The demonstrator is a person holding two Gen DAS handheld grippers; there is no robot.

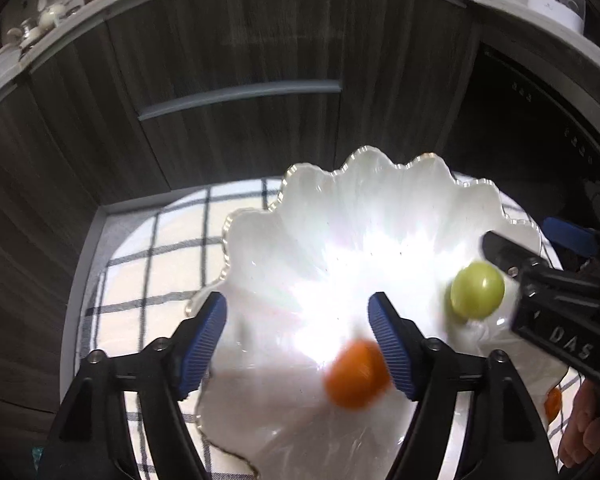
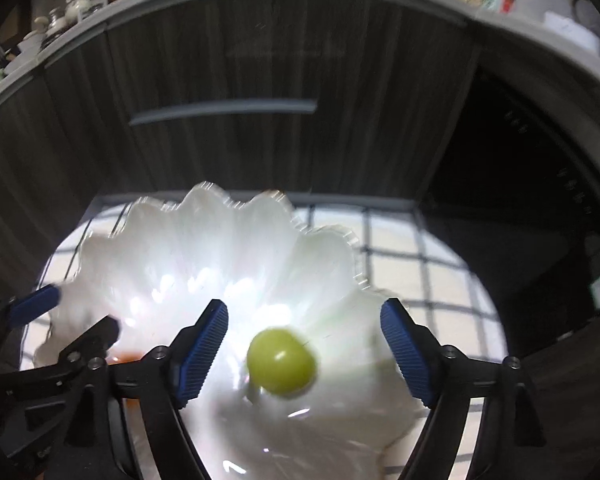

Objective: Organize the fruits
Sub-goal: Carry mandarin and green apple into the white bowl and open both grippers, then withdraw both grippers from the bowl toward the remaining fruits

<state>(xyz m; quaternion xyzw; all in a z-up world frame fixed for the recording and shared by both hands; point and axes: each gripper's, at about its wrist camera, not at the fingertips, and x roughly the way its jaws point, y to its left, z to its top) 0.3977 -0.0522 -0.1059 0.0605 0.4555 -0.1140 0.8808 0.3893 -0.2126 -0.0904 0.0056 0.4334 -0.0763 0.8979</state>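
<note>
Dark wood cabinet doors (image 1: 236, 52) filled the background, and under them a checked cloth (image 1: 168, 240) covered the tabletop. Closer in, I had my left gripper (image 1: 298, 344) spread wide above the near half of the shell-shaped white dish (image 1: 340, 208), nothing pinched. The orange fruit (image 1: 356, 374) sat blurred just beside the right-hand pad, free of both pads as far as I could judge, over the dish's near edge. My right gripper (image 2: 304, 346) was spread just as wide, and the green fruit (image 2: 281, 361) sat between its pads, touching neither, in the middle of the dish. From the left wrist view that same green fruit (image 1: 477, 295) lay toward the dish's right side, hard by the right gripper's dark finger.

Further out, a second bit of orange (image 1: 553, 404) peeked out at the dish's near right edge, half hidden behind my gripper. I could not tell whether it was in the dish or on the cloth.

So, two fruits looked delivered into the dish, both claws empty. By my reckoning that left the half-hidden orange piece to check, plus anything lying beyond what either camera showed. The glare on the dish hid much of its floor.
</note>
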